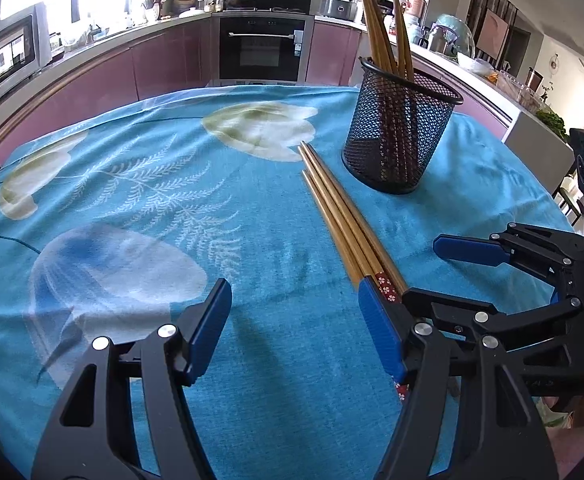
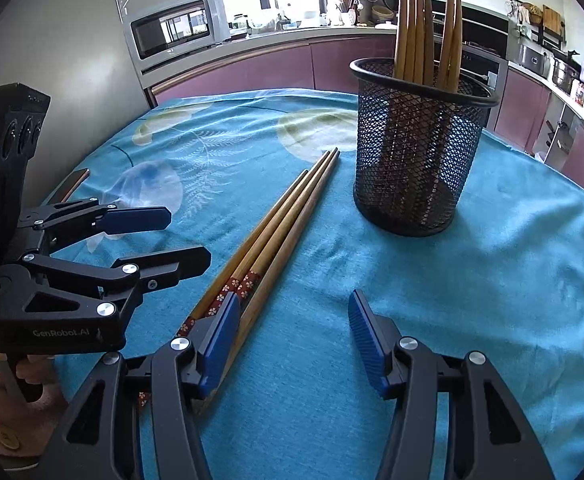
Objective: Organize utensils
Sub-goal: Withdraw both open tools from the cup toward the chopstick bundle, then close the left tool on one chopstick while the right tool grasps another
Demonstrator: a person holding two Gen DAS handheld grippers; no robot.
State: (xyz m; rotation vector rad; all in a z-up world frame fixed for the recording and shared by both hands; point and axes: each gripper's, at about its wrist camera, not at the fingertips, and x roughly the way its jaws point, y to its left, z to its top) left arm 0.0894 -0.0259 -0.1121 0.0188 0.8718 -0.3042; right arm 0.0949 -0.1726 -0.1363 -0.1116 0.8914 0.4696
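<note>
Three wooden chopsticks (image 1: 341,210) with red flowered ends lie side by side on the blue cloth; they also show in the right wrist view (image 2: 280,224). A black mesh cup (image 1: 397,132) stands just beyond them, holding several upright chopsticks (image 2: 427,28); the cup shows in the right wrist view too (image 2: 415,152). My left gripper (image 1: 293,300) is open and empty, its right finger beside the chopsticks' thick ends. My right gripper (image 2: 293,312) is open and empty, its left finger over the same ends. Each gripper shows in the other's view, open.
The table is covered by a blue flowered cloth (image 1: 152,208). Kitchen counters, an oven (image 1: 262,46) and a microwave (image 2: 176,28) stand beyond the table's far edge.
</note>
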